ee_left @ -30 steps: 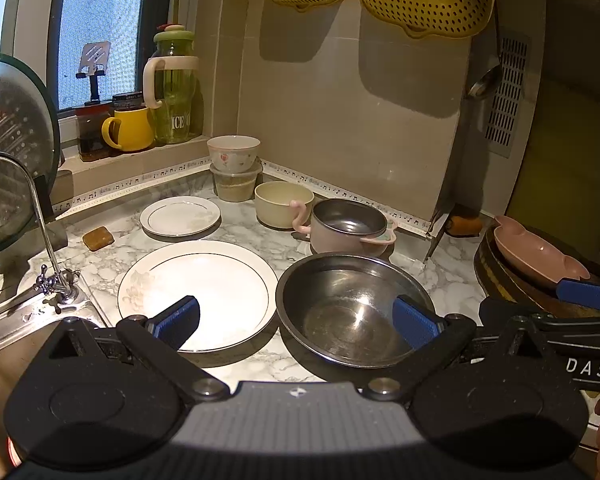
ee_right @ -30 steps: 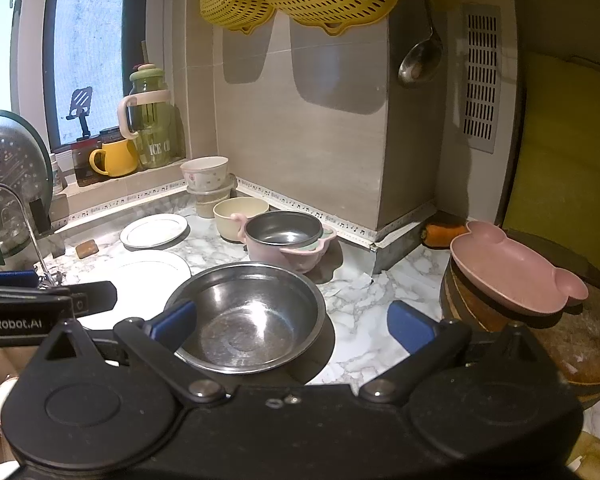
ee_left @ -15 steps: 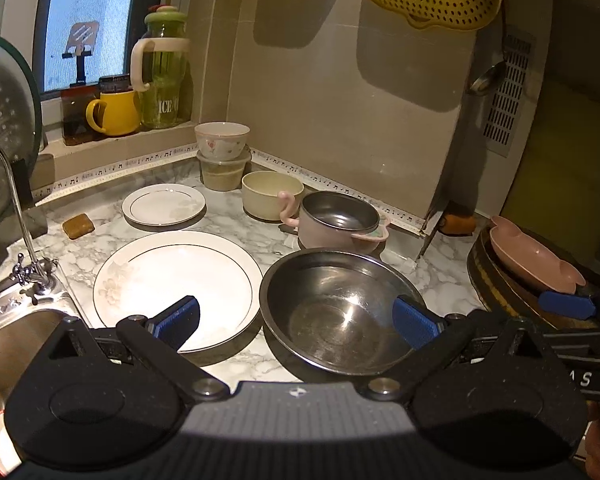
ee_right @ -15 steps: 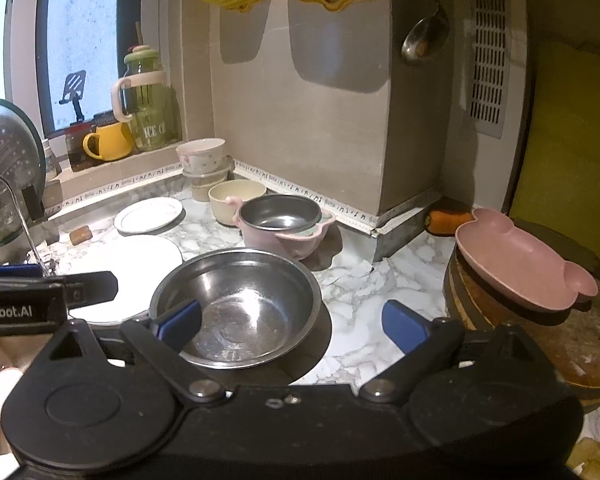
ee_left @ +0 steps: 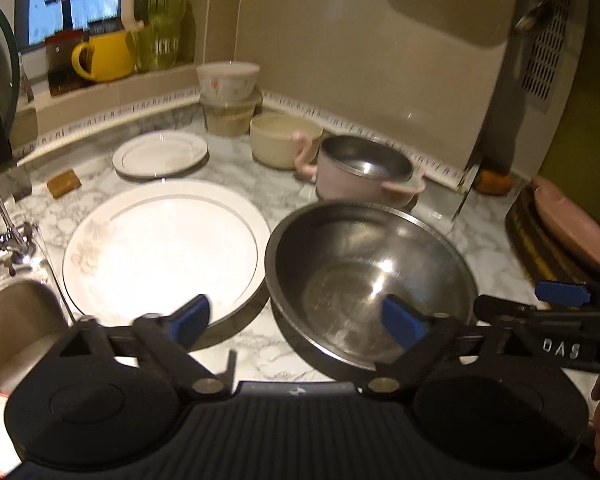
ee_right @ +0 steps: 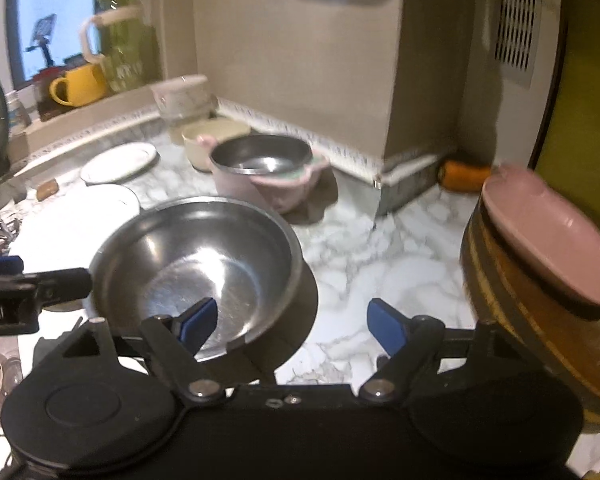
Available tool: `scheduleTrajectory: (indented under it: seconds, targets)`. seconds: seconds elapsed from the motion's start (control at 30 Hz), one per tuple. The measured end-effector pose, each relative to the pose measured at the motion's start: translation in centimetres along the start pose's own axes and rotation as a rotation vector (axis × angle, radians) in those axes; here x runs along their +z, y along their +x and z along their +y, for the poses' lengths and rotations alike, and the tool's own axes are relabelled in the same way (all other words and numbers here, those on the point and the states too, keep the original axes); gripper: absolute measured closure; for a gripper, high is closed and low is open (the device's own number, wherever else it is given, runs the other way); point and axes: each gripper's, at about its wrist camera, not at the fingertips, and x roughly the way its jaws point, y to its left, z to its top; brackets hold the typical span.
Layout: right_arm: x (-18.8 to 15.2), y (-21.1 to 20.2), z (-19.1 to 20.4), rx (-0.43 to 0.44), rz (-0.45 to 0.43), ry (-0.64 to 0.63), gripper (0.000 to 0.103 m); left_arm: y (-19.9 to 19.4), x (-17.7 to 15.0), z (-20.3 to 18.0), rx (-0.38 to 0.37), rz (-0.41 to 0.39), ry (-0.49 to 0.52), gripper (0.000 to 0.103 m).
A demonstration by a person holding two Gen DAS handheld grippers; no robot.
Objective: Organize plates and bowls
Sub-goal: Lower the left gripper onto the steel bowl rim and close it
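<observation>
Left wrist: steel bowl (ee_left: 370,276) empty (pink pot (ee_left: 362,176) likewise).

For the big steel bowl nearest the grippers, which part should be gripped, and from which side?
Probably the steel bowl's rim, one finger inside and one outside, since its body looks too wide for the jaws. It sits upright with its mouth open. The right gripper, jaws closing with nothing pressed yet, could take the near right rim; the left gripper the near left rim beside the large plate.

A home kitchen, it seems: marble counter (ee_left: 260,344), sink tap (ee_left: 4,216), large plate (ee_left: 160,248) and steel bowl (ee_left: 364,280).
</observation>
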Motion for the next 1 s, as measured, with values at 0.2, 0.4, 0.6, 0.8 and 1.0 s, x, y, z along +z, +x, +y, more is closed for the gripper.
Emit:
scheduleTrajectory:
  seconds: [0.2, 0.4, 0.6, 0.8, 1.0]
  targets:
    - [0.5, 2.5, -0.1, 0.022, 0.052, -0.009, 0.029, 1.9, 0.1, 0.3, -0.004, 0.055, -0.031, 0.02]
    - [1.0, 4.9, -0.9, 0.071, 0.138, 0.055, 0.057, 4.2, 0.1, 0.8, -0.015, 0.13, -0.078, 0.046]
    - [1.4, 5.4, -1.5, 0.104, 0.153, 0.089, 0.087, 5.3, 0.3, 0.3, -0.045, 0.156, -0.073, 0.073]
    - [1.5, 5.5, -3.4, 0.063, 0.139, 0.105, 0.088, 6.2, 0.6, -1.4, -0.07, 0.167, -0.027, 0.083]
    - [1.6, 5.2, -6.3, 0.004, 0.125, 0.12, 0.087, 7.5, 1.3, -4.8, -0.115, 0.17, 0.045, 0.083]
